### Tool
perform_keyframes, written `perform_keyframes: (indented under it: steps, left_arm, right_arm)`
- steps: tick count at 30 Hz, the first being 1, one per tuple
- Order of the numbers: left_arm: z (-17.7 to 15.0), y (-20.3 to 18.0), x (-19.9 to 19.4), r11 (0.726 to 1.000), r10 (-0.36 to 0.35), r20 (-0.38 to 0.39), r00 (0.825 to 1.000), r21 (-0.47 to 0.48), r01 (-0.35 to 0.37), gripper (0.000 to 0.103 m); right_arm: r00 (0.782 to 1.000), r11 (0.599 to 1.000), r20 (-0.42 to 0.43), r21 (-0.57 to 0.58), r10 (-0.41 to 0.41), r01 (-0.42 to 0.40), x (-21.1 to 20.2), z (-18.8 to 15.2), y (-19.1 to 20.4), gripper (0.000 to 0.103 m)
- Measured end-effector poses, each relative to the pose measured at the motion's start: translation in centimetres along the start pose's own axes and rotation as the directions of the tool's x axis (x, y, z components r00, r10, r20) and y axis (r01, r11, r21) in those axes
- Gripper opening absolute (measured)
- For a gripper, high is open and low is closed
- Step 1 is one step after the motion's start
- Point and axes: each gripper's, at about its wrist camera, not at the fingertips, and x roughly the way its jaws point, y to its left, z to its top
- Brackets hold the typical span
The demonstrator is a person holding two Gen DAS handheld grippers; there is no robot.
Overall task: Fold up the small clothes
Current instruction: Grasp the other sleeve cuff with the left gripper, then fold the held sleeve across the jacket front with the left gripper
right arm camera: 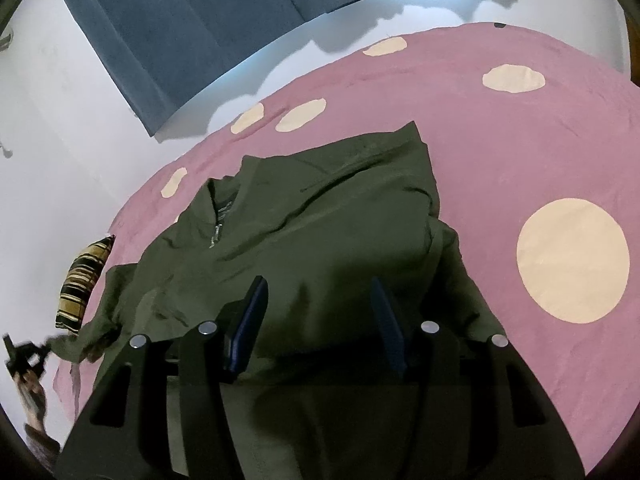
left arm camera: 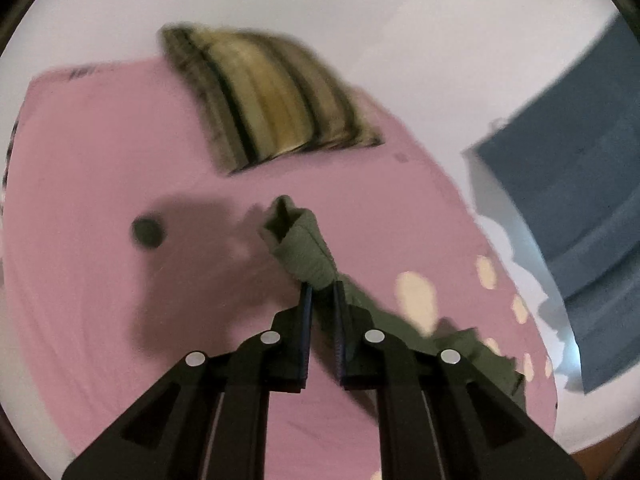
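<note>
Left wrist view, item one: my left gripper point(left arm camera: 322, 286), fingers drawn close together and pinching a bunched end of the green jacket point(left arm camera: 304, 240). That gathered part sticks up past the fingertips, off the sheet; more of the green cloth trails back to the lower right behind the gripper.

Item two: pink bedsheet point(left arm camera: 100, 140) with cream spots, covering the bed under everything. I see a dark gripper shadow on it, left of the pinched cloth, and a small dark round mark point(left arm camera: 148, 233) beside that shadow.

Item three: striped pillow point(left arm camera: 272, 96), brown, yellow and black, lying on the sheet beyond the jacket, well apart from it, blurred.

Item four: blue curtain point(left arm camera: 576, 168) against the white wall at the right.

Right wrist view, item five: my right gripper point(right arm camera: 318, 292), fingers standing partly spread above the jacket's body, nothing between them. I cannot tell whether the tips touch the cloth.

Item six: the jacket lies spread on the sheet, collar and zip toward the upper left, one sleeve stretched out to the left, where the left gripper shows small at the frame edge with a person's hand point(right arm camera: 32, 392) behind it.
</note>
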Motion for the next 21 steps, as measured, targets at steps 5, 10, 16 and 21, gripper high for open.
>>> perform_keyframes:
  steps: [5, 10, 16, 21]
  left_arm:
    - [0.6, -10.7, -3.9, 0.979, -0.098, 0.058, 0.994, 0.187, 0.086, 0.009]
    - [-2.6, -22.8, -6.8, 0.9, -0.226, 0.049, 0.973, 0.391, 0.19, 0.006]
    - [-10.7, -35.8, -7.0, 0.752, -0.353, -0.088, 0.931, 0.565, 0.339, 0.005]
    - [-19.0, -42.6, -4.7, 0.644, -0.38, -0.217, 0.899, 0.636, 0.426, 0.0]
  right_arm:
    - [1.0, 1.0, 0.003, -0.011, 0.014, -0.014, -0.3, 0.2, 0.5, 0.053]
    - [0.999, 0.999, -0.003, -0.029, 0.033, -0.034, -0.6, 0.1, 1.2, 0.053]
    - [0.998, 0.998, -0.021, -0.032, 0.055, -0.055, -0.9, -0.3, 1.3, 0.053]
    - [0.998, 0.998, -0.042, -0.04, 0.056, -0.058, -1.1, -0.7, 1.0, 0.053]
